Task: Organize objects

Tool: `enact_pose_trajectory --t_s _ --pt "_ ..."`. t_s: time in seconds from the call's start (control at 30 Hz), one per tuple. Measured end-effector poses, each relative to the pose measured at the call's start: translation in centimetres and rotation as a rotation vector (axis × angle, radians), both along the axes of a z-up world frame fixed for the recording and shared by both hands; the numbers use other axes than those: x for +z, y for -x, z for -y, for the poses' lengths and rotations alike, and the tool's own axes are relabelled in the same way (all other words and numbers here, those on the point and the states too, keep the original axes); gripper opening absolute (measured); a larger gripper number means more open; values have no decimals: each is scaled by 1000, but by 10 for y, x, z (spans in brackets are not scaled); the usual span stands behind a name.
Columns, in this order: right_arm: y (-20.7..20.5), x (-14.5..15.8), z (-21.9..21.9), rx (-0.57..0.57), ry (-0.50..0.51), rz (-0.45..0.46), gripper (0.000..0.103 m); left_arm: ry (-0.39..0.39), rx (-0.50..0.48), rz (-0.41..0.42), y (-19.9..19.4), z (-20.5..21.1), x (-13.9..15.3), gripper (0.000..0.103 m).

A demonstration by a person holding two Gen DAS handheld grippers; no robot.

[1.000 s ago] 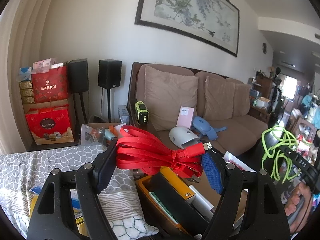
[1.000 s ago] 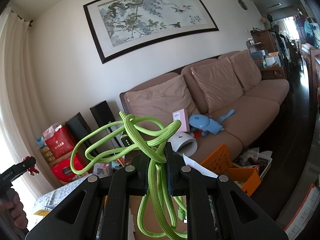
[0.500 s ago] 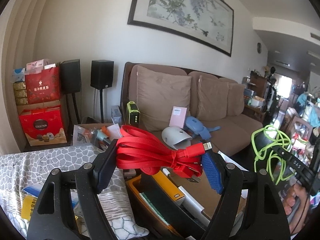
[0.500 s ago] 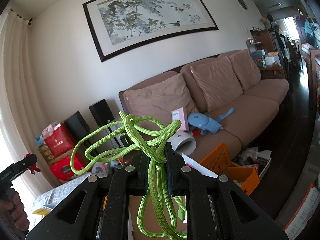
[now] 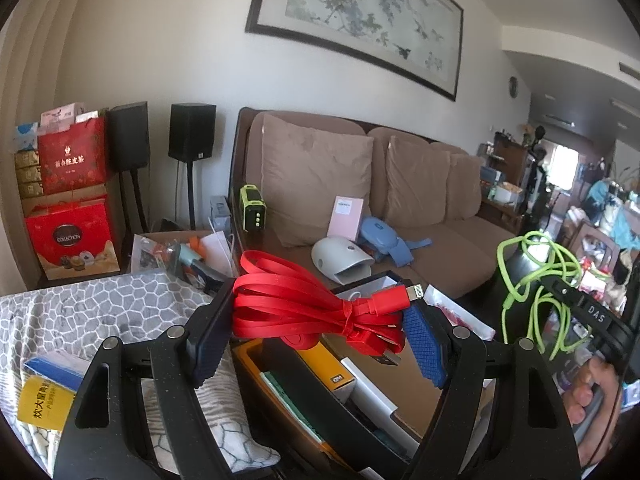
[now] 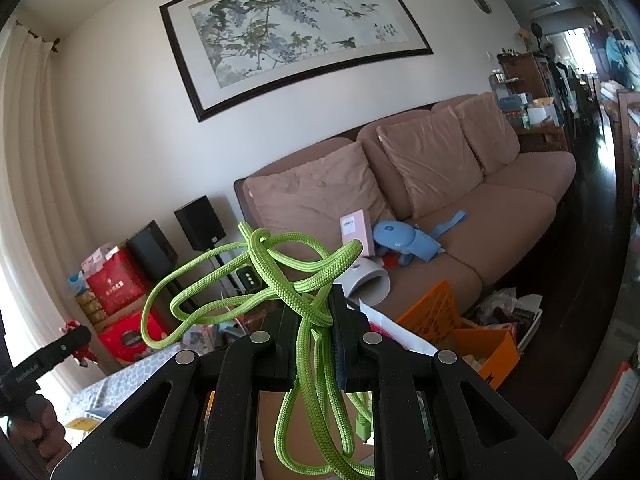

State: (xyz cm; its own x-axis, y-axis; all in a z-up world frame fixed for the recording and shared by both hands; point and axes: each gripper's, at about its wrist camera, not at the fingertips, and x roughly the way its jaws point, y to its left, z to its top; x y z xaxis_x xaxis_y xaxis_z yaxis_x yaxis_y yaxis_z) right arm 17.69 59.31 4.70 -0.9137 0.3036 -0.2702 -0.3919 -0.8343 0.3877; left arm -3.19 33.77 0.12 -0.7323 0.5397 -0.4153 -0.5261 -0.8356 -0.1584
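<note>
A bundled flat red charging cable [image 5: 304, 308] with a white connector tip is clamped between the blue pads of my left gripper [image 5: 316, 320], held above a dark open box [image 5: 320, 400] of small packages. My right gripper [image 6: 312, 320] is shut on a tangled green braided cord [image 6: 272, 276]; loops stand up over the fingers and the rest hangs down below them. In the left wrist view the green cord [image 5: 536, 280] and the right tool's handle with a hand [image 5: 592, 396] show at the right edge. In the right wrist view the left tool [image 6: 44, 356] shows at the left edge.
A brown sofa [image 5: 420, 208] carries a white dome-shaped device [image 5: 340, 256], a pink box and a blue item. A grey patterned cloth [image 5: 80, 304] lies at left with a yellow booklet [image 5: 48, 404]. An orange crate [image 6: 436, 312] sits by the sofa. Speakers and red gift boxes stand by the wall.
My left gripper with the red cable has sunk a little and tipped down, showing more of the box below. The right gripper and green cord have stayed put.
</note>
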Motion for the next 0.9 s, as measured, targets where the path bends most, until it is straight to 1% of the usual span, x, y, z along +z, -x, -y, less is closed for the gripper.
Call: enact_pose_trajectory --t_s 0.23,0.3,0.37,0.4,0.43,0.5,0.53,0.63,0.67,0.73,0.8,0.9 --pt "-1 -1 -2 -13 2 1 12 5 -38 -32 -8 -17 1 75" --pt "0 -2 -2 -13 7 2 12 10 -55 -66 -11 -25 6 75" --pt "1 -2 0 -10 5 2 12 31 -77 -127 -13 -34 14 75" --pt "1 -2 0 -8 3 4 12 29 -65 -150 -13 -37 16 75" --pt "2 -1 1 -5 -2 6 12 11 -61 -156 -11 -39 19 75" --pt "3 0 3 -6 -11 10 12 -39 -95 -132 -4 -45 24 75" --pt "3 0 3 -8 -13 11 12 -47 -110 -130 -2 -49 28 75" --pt "4 -1 3 -11 -12 17 12 -35 -121 -183 1 -63 42 75" --pt "5 -2 3 -12 -13 21 12 -42 -131 -194 2 -66 46 75" --pt "7 -4 4 -12 -15 30 12 -61 -152 -194 3 -69 51 75" --pt "11 -5 6 -6 -17 41 12 -66 -171 -190 1 -70 47 75" --pt "16 -6 9 5 -17 50 12 -39 -183 -198 -4 -72 37 75"
